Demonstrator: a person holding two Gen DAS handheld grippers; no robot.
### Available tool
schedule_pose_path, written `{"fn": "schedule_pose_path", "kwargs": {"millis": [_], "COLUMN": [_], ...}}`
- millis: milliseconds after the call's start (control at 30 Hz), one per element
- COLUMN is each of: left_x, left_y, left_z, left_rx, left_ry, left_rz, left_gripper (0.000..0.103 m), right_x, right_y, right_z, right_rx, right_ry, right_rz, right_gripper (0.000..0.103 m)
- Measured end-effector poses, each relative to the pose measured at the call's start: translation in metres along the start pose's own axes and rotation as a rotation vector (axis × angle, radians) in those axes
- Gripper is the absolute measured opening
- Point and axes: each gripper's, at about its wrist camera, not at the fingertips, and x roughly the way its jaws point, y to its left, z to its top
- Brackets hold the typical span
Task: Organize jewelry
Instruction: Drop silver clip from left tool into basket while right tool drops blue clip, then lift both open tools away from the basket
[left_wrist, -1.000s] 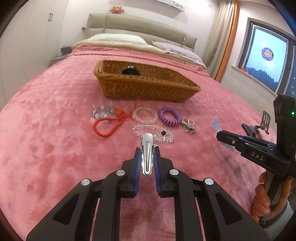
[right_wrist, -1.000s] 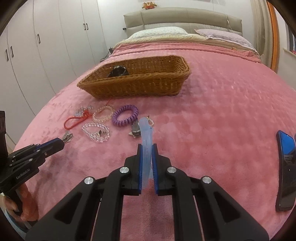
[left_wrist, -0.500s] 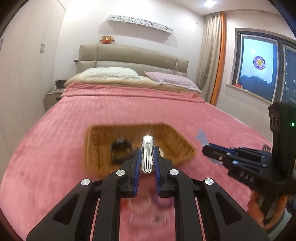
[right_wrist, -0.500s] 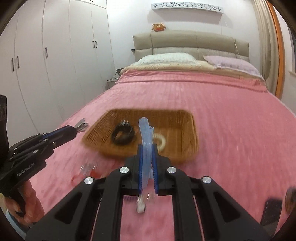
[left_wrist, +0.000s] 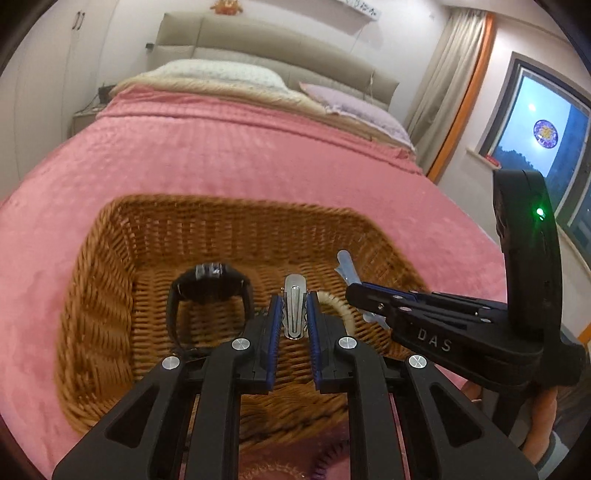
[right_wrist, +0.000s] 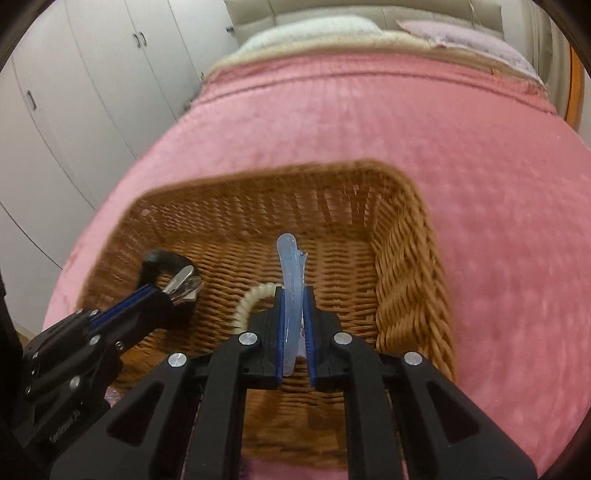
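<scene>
Wicker basket (left_wrist: 92, 314) under both, left hand-held gripper (left_wrist: 293, 314) clamping silver clip (left_wrist: 294, 308), right hand-held gripper (right_wrist: 294, 314) clamping blue clip (right_wrist: 290, 273)

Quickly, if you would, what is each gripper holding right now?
Left gripper: closed on the silver clip.
Right gripper: closed on the blue clip.

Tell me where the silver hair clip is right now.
The silver hair clip is clamped in the left gripper, hanging over the wicker basket, right of the black watch and left of the blue clip.
</scene>
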Motion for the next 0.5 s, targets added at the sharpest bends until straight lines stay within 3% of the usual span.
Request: {"fn": "schedule_pose_path", "kwargs": {"millis": [167, 200, 233, 367, 400, 500], "left_x": [0.004, 0.001, -0.004, -0.037, -0.052, -0.093], "left_y": [0.005, 0.006, 0.007, 0.006, 0.006, 0.003], "left_z": [-0.005, -0.005, -0.003, -0.002, -0.003, -0.008], "left_rx": [-0.011, -0.015, -0.016, -0.015, -0.018, -0.013], "left_ry": [0.024, 0.024, 0.016, -0.045, -0.072, -0.134], "left_rz": [-0.008, -0.014, -0.024, -0.051, -0.064, -0.083], "left_gripper": [0.012, 0.017, 0.028, 0.037, 0.047, 0.054], "right_x": [0.007, 0.009, 0.007, -0.011, -0.020, -0.046], "right_y": [0.000, -0.003, -0.004, -0.006, -0.006, -0.001], "right_z": [-0.004, -0.004, -0.005, -0.008, -0.010, -0.018], "right_rx": [0.001, 0.004, 0.008, 0.016, 0.016, 0.008], "right_ry": [0.021, 0.021, 0.021, 0.006, -0.006, -0.050], "right_rz": [-0.016, -0.010, 0.002, 0.021, 0.032, 0.047], "right_gripper": [0.008, 0.008, 0.008, 0.014, 0.015, 0.016]}}
